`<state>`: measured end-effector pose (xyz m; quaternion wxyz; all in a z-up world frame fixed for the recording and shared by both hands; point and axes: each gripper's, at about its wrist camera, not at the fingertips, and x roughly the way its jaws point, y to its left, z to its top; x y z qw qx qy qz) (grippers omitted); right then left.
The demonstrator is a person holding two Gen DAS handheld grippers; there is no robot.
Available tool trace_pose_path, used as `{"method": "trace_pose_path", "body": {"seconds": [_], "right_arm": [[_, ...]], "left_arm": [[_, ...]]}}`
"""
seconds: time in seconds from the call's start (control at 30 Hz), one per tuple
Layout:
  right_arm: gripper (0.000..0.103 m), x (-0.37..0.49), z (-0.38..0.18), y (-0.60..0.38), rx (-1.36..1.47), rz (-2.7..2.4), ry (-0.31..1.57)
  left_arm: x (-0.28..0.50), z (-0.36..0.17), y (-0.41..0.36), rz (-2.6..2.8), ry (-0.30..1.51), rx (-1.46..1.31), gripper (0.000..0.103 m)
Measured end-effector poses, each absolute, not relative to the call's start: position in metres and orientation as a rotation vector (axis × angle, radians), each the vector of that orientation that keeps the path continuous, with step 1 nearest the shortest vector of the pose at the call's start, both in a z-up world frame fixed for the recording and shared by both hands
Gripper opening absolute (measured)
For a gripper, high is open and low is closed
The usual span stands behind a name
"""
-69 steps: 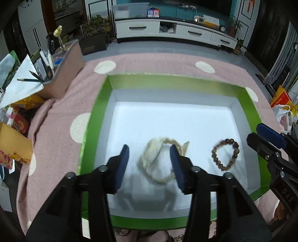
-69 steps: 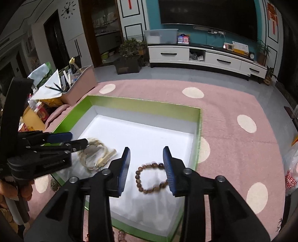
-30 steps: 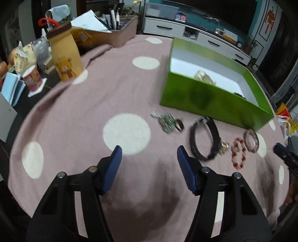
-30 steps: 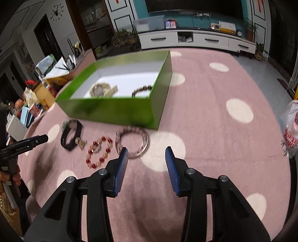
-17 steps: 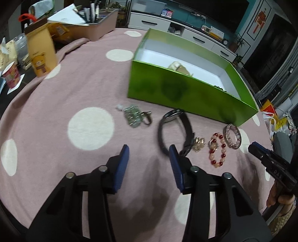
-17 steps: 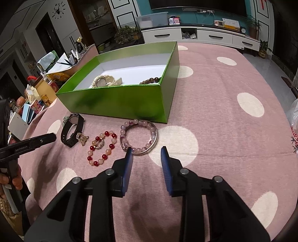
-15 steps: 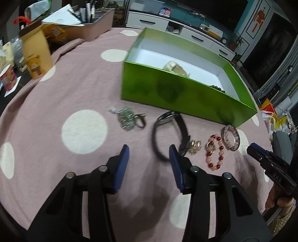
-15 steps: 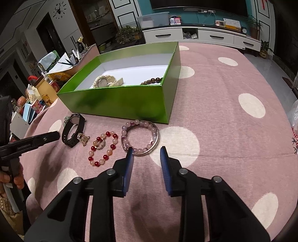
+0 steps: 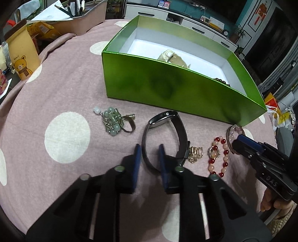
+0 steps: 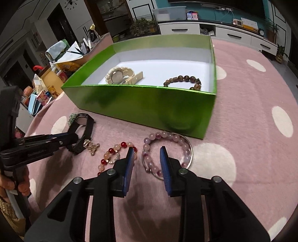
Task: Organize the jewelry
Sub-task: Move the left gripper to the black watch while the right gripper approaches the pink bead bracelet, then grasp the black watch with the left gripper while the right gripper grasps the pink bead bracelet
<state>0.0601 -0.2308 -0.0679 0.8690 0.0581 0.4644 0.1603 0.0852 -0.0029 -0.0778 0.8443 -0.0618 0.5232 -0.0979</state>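
A pink tablecloth [image 9: 55, 89] with white dots fills the lower frame. At the upper left stand a yellow bear pouch [image 9: 22, 55] and a tray of pens and papers [image 9: 78, 16]. A white TV cabinet [image 10: 223, 31] and a potted plant [image 10: 141, 26] sit along the top.

The left gripper [image 9: 149, 150] occupies the 6 o'clock area, jaws parted, blue pads [image 9: 136, 160] straddling the near strap of the black watch [image 9: 163, 134]. The watch lies on the pink spotted tablecloth [image 9: 65, 93]. At 9 o'clock of the watch lies a green bead cluster [image 9: 111, 121] with a ring [image 9: 129, 123] touching it. At 3 o'clock lie gold earrings [image 9: 195, 152], then a red-and-pink bead bracelet [image 9: 219, 156]. The right gripper [image 9: 242, 144] enters from 3 o'clock, over a pale purple bracelet [image 9: 235, 130]; its jaw state is not discernible. The green box [image 9: 177, 87] stands at 12 o'clock, holding a cream watch [image 9: 170, 55].
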Motion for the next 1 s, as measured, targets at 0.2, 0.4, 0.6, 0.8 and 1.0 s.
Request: {"method": "trace_pose_path", "body": {"seconds": [0.2,0.4,0.6,0.8,1.0], "right_arm": [[0.016,0.067,-0.074,-0.234,0.154,0.365,0.985],[0.009,0.064,-0.072,-0.237,0.170,0.376,0.968],[0.007,0.054,-0.052,-0.254,0.259,0.397,0.902],[0.007,0.043,-0.030,-0.273,0.360,0.430,0.829],[0.007,0.035,-0.006,-0.278,0.384,0.457,0.771]], "left_arm": [[0.087,-0.079,-0.002,-0.209,1.101,-0.120,0.010],[0.087,-0.080,-0.003,-0.212,1.097,-0.118,0.004],[0.078,-0.071,-0.004,-0.213,1.074,-0.113,0.004],[0.072,-0.056,-0.002,-0.214,1.038,-0.111,0.004],[0.066,-0.037,0.001,-0.216,1.000,-0.116,0.004]]}}
